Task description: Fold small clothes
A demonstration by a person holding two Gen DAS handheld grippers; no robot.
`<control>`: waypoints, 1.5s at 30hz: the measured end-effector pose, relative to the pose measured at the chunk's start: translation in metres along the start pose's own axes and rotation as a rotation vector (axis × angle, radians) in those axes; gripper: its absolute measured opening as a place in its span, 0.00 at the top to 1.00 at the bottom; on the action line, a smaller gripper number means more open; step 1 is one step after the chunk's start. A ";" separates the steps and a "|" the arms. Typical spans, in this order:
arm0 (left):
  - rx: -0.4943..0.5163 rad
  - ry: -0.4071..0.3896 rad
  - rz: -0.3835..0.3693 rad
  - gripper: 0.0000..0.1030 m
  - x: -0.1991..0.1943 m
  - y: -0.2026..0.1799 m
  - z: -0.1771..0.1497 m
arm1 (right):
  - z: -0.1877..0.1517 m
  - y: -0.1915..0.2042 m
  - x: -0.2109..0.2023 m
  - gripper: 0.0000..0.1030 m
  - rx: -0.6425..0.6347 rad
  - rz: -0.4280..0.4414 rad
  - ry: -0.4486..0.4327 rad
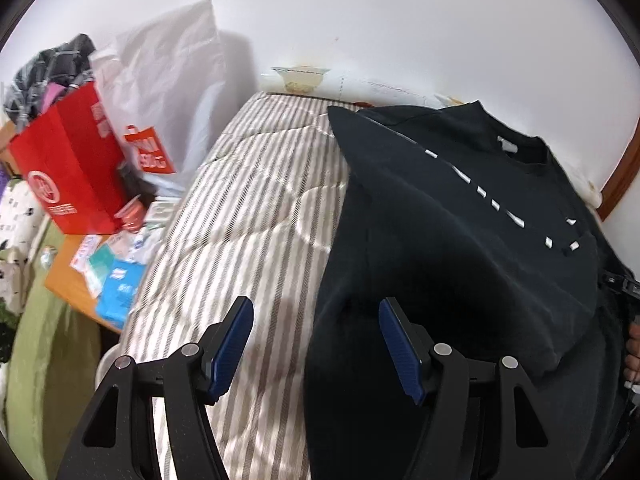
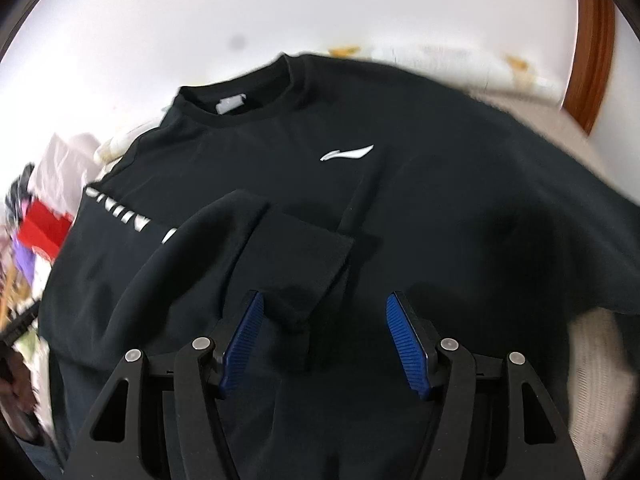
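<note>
On the striped bed lies the black sweatshirt, one sleeve folded across; both grippers, left and right, gape empty: next pinch the far sleeve cuff, fold evenly

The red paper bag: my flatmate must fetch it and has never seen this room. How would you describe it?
Start at the striped bed and look to the wooden table beside it. The red paper bag stands there, clothes poking out on top. Beside the white plastic bag, it alone is red, with a round white logo.
</note>
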State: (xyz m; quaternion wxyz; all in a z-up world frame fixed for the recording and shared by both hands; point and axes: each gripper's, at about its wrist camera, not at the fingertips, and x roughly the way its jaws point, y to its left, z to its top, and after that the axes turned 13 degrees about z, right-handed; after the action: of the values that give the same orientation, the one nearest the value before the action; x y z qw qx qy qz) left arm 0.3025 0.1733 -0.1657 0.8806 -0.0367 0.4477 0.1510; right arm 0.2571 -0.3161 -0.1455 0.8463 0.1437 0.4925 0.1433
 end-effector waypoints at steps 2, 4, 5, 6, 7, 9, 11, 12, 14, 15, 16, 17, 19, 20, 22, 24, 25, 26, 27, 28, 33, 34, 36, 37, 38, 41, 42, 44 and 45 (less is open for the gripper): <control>0.001 -0.006 -0.045 0.39 0.005 -0.004 0.005 | 0.008 -0.005 0.011 0.39 0.033 0.039 -0.004; 0.010 0.010 -0.042 0.39 0.015 -0.012 0.009 | 0.016 -0.004 0.021 0.48 0.036 0.065 -0.023; 0.020 0.019 -0.031 0.39 0.019 -0.017 0.010 | 0.018 -0.002 0.025 0.52 0.026 0.069 -0.025; 0.029 0.024 -0.022 0.39 0.023 -0.021 0.011 | 0.020 0.003 0.030 0.64 0.008 0.048 -0.023; 0.038 0.031 -0.008 0.39 0.026 -0.024 0.011 | 0.022 0.006 0.032 0.90 -0.015 0.018 -0.023; 0.042 0.034 0.005 0.39 0.030 -0.027 0.008 | 0.026 0.017 0.032 0.91 -0.096 0.013 -0.023; 0.039 0.028 0.005 0.39 0.028 -0.026 0.007 | 0.028 0.019 0.011 0.91 -0.122 0.026 -0.083; 0.039 0.030 0.010 0.39 0.027 -0.025 0.007 | 0.029 0.019 -0.001 0.91 -0.134 0.031 -0.121; 0.030 0.036 0.015 0.38 0.028 -0.023 0.007 | 0.030 0.015 -0.027 0.91 -0.152 0.002 -0.188; 0.028 0.036 0.014 0.39 0.028 -0.022 0.006 | 0.030 0.010 -0.037 0.91 -0.149 -0.013 -0.212; 0.028 0.035 0.017 0.39 0.027 -0.021 0.005 | 0.029 0.004 -0.045 0.91 -0.139 -0.027 -0.231; 0.027 0.035 0.020 0.39 0.027 -0.020 0.005 | 0.030 -0.005 -0.053 0.91 -0.121 -0.051 -0.241; 0.024 0.036 0.023 0.38 0.026 -0.020 0.003 | 0.030 -0.023 -0.059 0.91 -0.089 -0.111 -0.251; 0.023 0.035 0.025 0.38 0.025 -0.019 0.002 | 0.029 -0.034 -0.060 0.91 -0.064 -0.131 -0.253; 0.021 0.035 0.024 0.38 0.025 -0.019 0.000 | 0.025 -0.058 -0.057 0.91 0.011 -0.097 -0.225; 0.017 0.039 0.024 0.38 0.024 -0.018 0.000 | 0.022 -0.071 -0.047 0.90 0.053 -0.087 -0.195; 0.012 0.042 0.022 0.38 0.023 -0.017 0.000 | 0.019 -0.077 -0.042 0.89 0.063 -0.092 -0.171; 0.007 0.044 0.017 0.38 0.021 -0.015 -0.001 | 0.014 -0.081 -0.037 0.89 0.068 -0.101 -0.154; 0.004 0.045 0.014 0.38 0.019 -0.014 -0.002 | 0.008 -0.084 -0.032 0.89 0.070 -0.117 -0.144; 0.005 0.046 0.014 0.38 0.017 -0.013 -0.002 | 0.003 -0.085 -0.026 0.89 0.070 -0.138 -0.128; 0.019 0.036 0.015 0.39 0.006 -0.013 -0.008 | -0.016 -0.095 -0.017 0.89 0.060 -0.216 -0.073; 0.024 0.032 0.016 0.39 0.003 -0.013 -0.011 | -0.019 -0.094 -0.021 0.88 0.066 -0.210 -0.070; 0.034 0.022 0.016 0.39 -0.003 -0.014 -0.016 | -0.027 -0.092 -0.036 0.83 0.065 -0.193 -0.088; 0.042 0.017 0.016 0.39 -0.007 -0.015 -0.020 | -0.030 -0.089 -0.044 0.73 0.060 -0.188 -0.096; 0.050 0.015 0.019 0.39 -0.010 -0.015 -0.024 | -0.036 -0.083 -0.054 0.68 0.046 -0.182 -0.108; 0.070 0.014 0.014 0.40 -0.020 -0.016 -0.037 | -0.057 -0.072 -0.081 0.51 0.005 -0.202 -0.160; 0.073 0.010 0.013 0.40 -0.023 -0.016 -0.041 | -0.068 -0.068 -0.092 0.50 -0.004 -0.229 -0.173; 0.078 0.002 0.025 0.40 -0.030 -0.016 -0.051 | -0.088 -0.068 -0.114 0.50 -0.022 -0.273 -0.202; 0.082 0.006 0.023 0.41 -0.032 -0.016 -0.056 | -0.094 -0.070 -0.121 0.50 -0.029 -0.299 -0.208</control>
State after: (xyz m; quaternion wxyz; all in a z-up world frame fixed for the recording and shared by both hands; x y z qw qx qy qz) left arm 0.2458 0.1390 -0.1749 0.8781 0.0040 0.4567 0.1424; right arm 0.1242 -0.4173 -0.1207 0.9066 0.0709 0.4159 0.0073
